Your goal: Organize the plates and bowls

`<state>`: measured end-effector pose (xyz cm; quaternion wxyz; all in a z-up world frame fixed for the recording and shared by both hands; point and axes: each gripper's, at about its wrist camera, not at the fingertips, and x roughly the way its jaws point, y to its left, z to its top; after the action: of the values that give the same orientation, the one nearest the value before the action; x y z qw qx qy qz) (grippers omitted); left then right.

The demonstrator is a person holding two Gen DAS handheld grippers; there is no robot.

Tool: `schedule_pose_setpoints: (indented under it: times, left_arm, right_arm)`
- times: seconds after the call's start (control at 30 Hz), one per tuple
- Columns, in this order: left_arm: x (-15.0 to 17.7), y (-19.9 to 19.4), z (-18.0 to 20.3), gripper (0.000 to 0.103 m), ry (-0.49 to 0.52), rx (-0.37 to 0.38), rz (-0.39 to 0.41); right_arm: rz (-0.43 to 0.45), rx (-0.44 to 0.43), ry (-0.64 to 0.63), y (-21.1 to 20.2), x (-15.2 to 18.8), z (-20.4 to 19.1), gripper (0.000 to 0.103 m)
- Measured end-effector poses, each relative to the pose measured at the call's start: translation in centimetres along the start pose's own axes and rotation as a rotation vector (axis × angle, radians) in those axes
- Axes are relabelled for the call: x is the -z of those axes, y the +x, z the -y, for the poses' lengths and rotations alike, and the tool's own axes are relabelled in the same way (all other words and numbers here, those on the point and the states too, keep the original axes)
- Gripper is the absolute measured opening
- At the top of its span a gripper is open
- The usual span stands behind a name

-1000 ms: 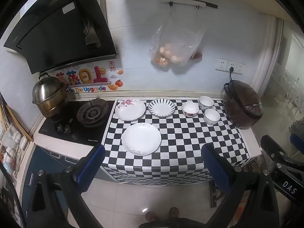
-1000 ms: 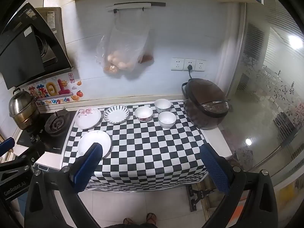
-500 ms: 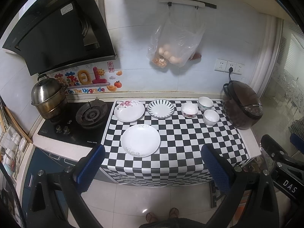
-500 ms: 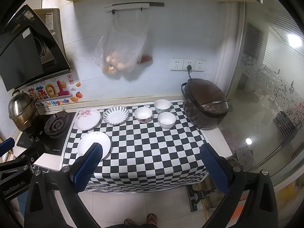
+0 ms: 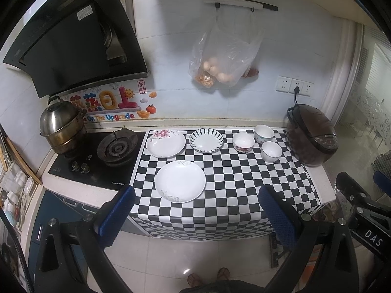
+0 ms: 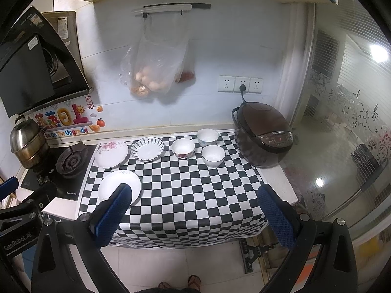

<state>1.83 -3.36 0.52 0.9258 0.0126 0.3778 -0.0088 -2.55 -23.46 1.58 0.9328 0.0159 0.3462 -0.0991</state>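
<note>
Three plates lie on the checkered counter: a plain white plate [image 5: 180, 181] in front, a pink-flowered plate [image 5: 166, 143] behind it, and a black-striped plate [image 5: 206, 140] to the right. Three white bowls [image 5: 243, 142] [image 5: 264, 133] [image 5: 271, 151] stand near the rice cooker. The plates [image 6: 119, 187] and bowls [image 6: 213, 155] also show in the right wrist view. My left gripper [image 5: 195, 217] is open and empty, held back above the counter's front edge. My right gripper [image 6: 193, 217] is open and empty, likewise back from the counter.
A brown rice cooker [image 5: 310, 138] stands at the counter's right end. A gas hob [image 5: 117, 148] with a steel pot [image 5: 61, 128] lies to the left. A bag of eggs [image 5: 223, 56] hangs on the wall. The floor [image 5: 195, 256] lies below.
Both views have shifted slightly; the counter sits a little lower and closer in the left view. Nothing on the counter has moved. Both grippers stay open.
</note>
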Motion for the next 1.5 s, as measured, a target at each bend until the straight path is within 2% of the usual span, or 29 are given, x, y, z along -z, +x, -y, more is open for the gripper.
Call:
schedule_pose_setpoints:
  times: [1.17,1.5]
  left_arm:
    - [0.6,-0.1,-0.6,0.103,-0.007,0.003,0.000]
    - [1.1,-0.8,-0.3,0.103,-0.018,0.002,0.003]
  right_arm:
    - [-0.004,-0.007,-0.001,-0.3,-0.3,-0.2,0.103]
    - [-0.003,-0.011,-0.005,-1.0,0.8,0.1,0.103]
